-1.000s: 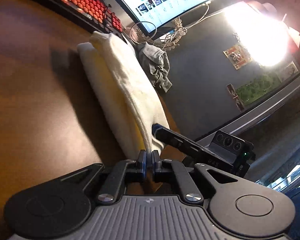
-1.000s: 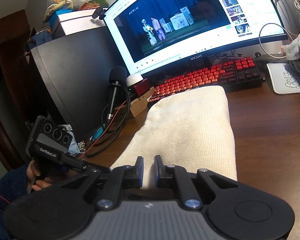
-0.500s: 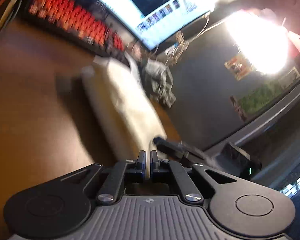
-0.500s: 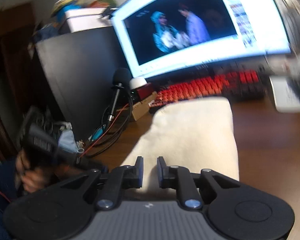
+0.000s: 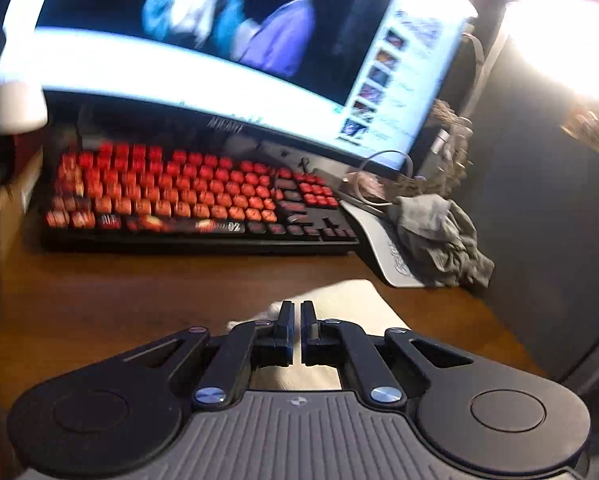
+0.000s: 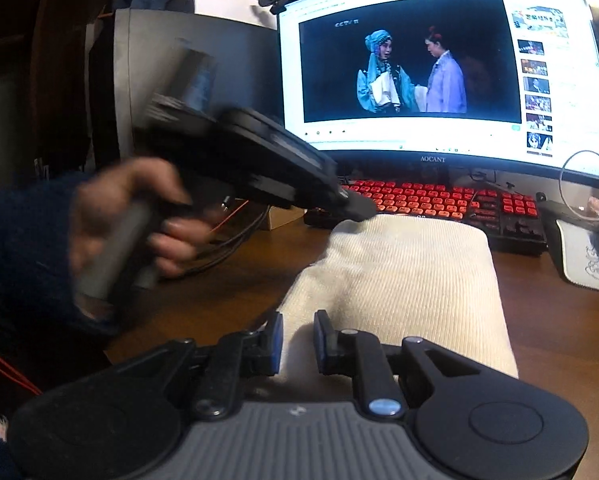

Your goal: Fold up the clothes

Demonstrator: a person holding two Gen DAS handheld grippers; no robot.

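Left gripper (image 6: 359, 208) swung over cloth (image 6: 411, 272), blurred.

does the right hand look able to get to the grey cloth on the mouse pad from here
Probably yes. The grey cloth lies beyond the folded white cloth, past bare desk, and nothing blocks that side. The right tongs stand slightly parted over the white cloth.

Cream ribbed folded cloth (image 6: 403, 280) on a brown wooden worktop (image 5: 139, 292); red-keyed black keyboard (image 5: 187, 200); crumpled grey garment (image 5: 439, 232).

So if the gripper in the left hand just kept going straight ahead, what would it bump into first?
Probably the cream folded cloth right under the left gripper fingertips; past that, the red keyboard, though depth is hard to judge.
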